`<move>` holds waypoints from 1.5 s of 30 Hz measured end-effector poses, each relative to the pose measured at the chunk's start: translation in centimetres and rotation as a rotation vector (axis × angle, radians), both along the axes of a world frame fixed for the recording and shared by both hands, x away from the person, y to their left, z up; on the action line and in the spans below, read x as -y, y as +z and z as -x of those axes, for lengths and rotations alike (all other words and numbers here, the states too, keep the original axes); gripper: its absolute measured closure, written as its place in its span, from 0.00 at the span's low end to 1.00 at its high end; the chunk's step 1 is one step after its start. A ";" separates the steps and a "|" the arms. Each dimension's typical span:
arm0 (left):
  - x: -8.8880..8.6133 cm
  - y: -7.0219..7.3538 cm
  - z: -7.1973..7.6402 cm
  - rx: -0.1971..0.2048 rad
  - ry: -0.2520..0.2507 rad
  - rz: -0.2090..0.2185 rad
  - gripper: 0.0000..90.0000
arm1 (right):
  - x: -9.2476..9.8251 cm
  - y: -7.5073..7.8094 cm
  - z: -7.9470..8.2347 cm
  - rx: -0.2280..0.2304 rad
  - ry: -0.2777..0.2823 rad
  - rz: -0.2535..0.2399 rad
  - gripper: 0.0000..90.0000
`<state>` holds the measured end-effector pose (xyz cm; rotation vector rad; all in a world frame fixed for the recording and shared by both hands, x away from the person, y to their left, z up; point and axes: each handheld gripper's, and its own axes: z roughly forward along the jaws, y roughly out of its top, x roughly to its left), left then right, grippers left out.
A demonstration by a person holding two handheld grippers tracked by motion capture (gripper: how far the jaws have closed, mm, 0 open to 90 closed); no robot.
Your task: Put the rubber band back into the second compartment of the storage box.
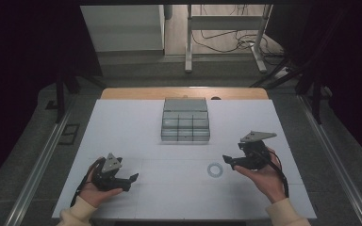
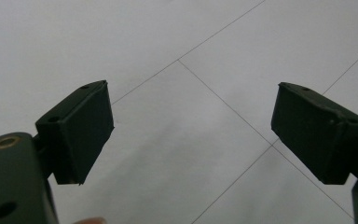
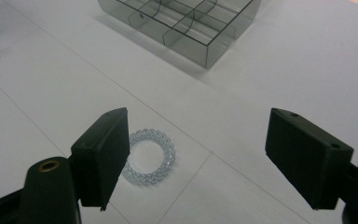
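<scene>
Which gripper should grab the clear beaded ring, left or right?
Right, probably. The right gripper is open, close beside the clear beaded ring, which lies just ahead of its jaws in the right gripper view. The left gripper, also open, sits farther away over bare white table.

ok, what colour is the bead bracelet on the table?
Clear, faintly bluish beads: the bracelet shows best in the right gripper view.

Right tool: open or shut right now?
Open. In the right gripper view the right tool has its jaws spread wide with bare table between them; the clear bead ring lies flat by one jaw, not gripped.
</scene>
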<state>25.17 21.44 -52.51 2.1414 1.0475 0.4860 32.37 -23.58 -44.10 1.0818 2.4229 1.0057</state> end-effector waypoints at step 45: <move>0.0 0.0 0.2 -0.003 -0.007 -0.002 0.15 | -4.6 -2.6 -3.6 -0.162 0.035 0.161 0.26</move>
